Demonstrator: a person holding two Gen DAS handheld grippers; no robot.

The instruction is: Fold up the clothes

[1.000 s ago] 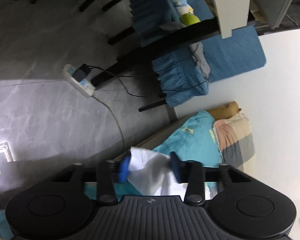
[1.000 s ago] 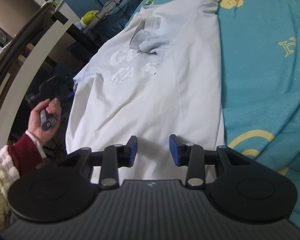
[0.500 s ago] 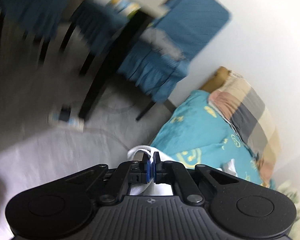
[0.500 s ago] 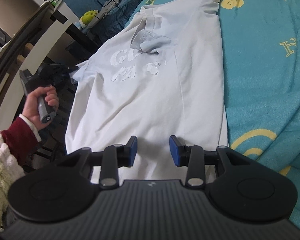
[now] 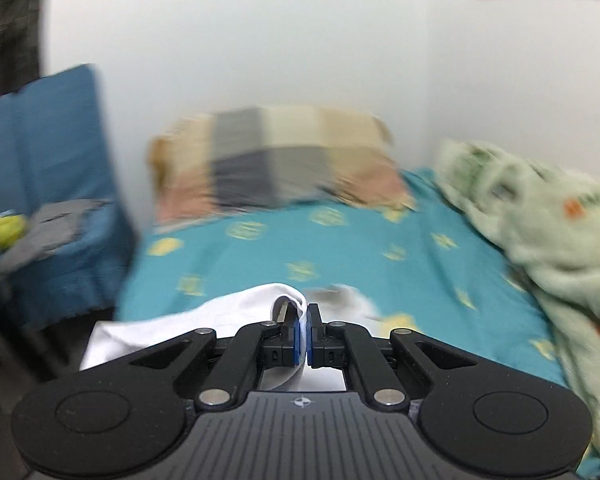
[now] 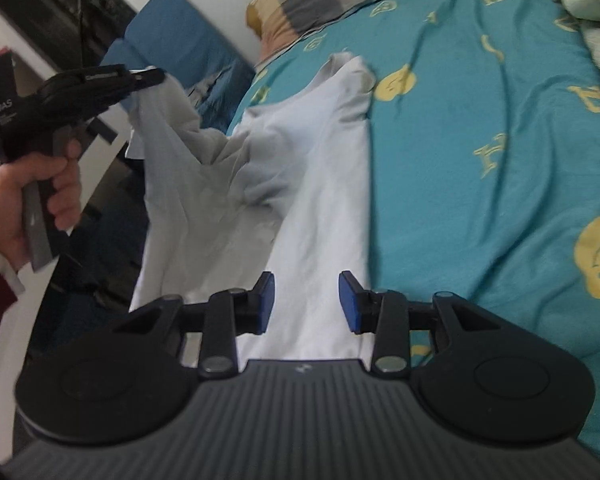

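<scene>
A white T-shirt (image 6: pixel 324 184) lies on the teal bed sheet (image 6: pixel 480 128). My left gripper (image 5: pixel 304 334) is shut on the shirt's left sleeve edge (image 5: pixel 260 300) and holds it lifted above the bed. It also shows in the right wrist view (image 6: pixel 152 76), with the cloth hanging from it. My right gripper (image 6: pixel 306 302) is open and empty, low over the shirt's lower part.
A checked pillow (image 5: pixel 276 164) lies at the head of the bed. A pale green blanket (image 5: pixel 540 232) is bunched on the right. A blue padded chair (image 5: pixel 48 184) and a dark desk (image 6: pixel 60 12) stand to the left of the bed.
My left gripper shut on the shirt's left edge, lifted it and swung round towards the bed. The shirt's left side now hangs folded up. My right gripper stayed open.
</scene>
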